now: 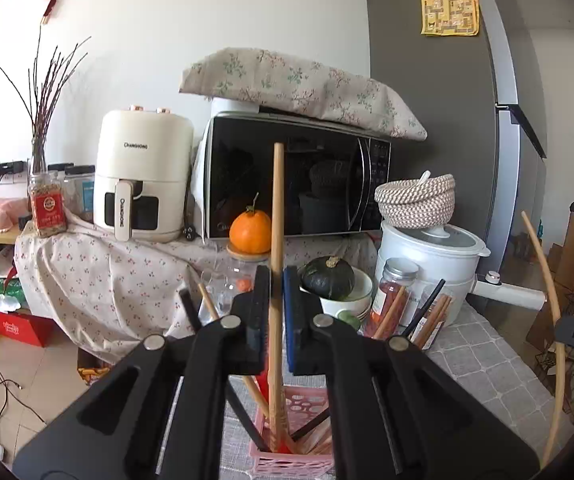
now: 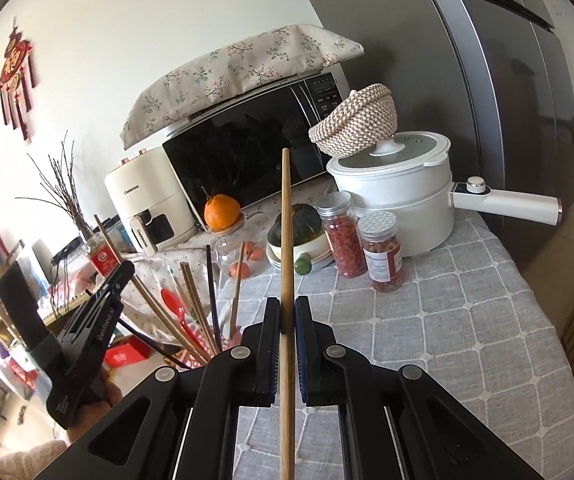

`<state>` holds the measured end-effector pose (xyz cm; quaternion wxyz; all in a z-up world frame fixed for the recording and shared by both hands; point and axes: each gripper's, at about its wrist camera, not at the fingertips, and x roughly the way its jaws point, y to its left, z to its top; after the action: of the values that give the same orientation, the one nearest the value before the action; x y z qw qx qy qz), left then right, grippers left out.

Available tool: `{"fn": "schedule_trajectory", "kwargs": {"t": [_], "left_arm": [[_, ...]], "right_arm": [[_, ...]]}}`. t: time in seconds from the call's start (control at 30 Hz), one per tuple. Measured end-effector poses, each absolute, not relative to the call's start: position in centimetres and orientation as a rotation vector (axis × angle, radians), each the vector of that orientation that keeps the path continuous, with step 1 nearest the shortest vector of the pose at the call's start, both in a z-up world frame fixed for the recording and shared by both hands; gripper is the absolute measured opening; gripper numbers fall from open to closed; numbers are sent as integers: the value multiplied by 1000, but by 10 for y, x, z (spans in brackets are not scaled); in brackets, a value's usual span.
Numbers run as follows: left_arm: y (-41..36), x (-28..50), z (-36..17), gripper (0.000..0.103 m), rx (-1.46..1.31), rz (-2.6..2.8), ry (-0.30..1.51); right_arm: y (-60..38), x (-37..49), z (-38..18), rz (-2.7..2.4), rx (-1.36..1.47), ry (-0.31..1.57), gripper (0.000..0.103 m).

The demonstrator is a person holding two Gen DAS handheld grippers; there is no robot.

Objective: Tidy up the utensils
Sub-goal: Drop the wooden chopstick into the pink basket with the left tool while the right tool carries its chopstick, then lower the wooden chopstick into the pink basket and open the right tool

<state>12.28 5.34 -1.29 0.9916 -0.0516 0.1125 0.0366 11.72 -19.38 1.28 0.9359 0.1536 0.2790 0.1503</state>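
Gripping chopstick point(image 1: 276, 240) over pink basket point(image 1: 287, 452); left gripper point(image 1: 277, 280).

Home kitchen: microwave point(image 1: 295, 176), air fryer point(image 1: 143, 176), fridge point(image 2: 507, 100).

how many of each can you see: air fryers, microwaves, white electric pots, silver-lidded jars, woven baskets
air fryer: 1
microwave: 1
white electric pot: 1
silver-lidded jars: 2
woven basket: 1
total: 6
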Motion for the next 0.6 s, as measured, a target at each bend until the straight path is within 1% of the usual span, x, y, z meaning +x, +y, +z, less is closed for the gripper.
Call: {"fn": "schedule_trajectory", "kwargs": {"t": [0.07, 0.1, 0.13, 0.17, 0.27, 0.33, 0.4, 0.5, 0.6], "left_arm": [[55, 125, -11, 20, -123, 67, 268], [55, 124, -8, 29, -133, 54, 286], [55, 121, -4, 35, -134, 43, 297], [53, 117, -1, 36, -126, 38, 307], [54, 99, 14, 46, -114, 23, 339], [60, 88, 23, 63, -125, 22, 369], [68, 79, 29, 66, -123, 38, 425], [82, 70, 30, 74, -103, 49, 507], [102, 66, 20, 75, -107, 44, 583]], "right_arm": [[-192, 115, 16, 311, 312, 556, 7], [-191, 113, 17, 312, 308, 547, 7], [-189, 111, 19, 314, 306, 539, 7], [-189, 109, 20, 320, 304, 534, 7], [-186, 104, 27, 336, 326, 516, 7], [-180, 100, 35, 340, 329, 488, 7], [-169, 96, 44, 345, 316, 454, 7], [-145, 91, 55, 364, 278, 407, 7], [-119, 94, 58, 390, 303, 393, 7]]}}
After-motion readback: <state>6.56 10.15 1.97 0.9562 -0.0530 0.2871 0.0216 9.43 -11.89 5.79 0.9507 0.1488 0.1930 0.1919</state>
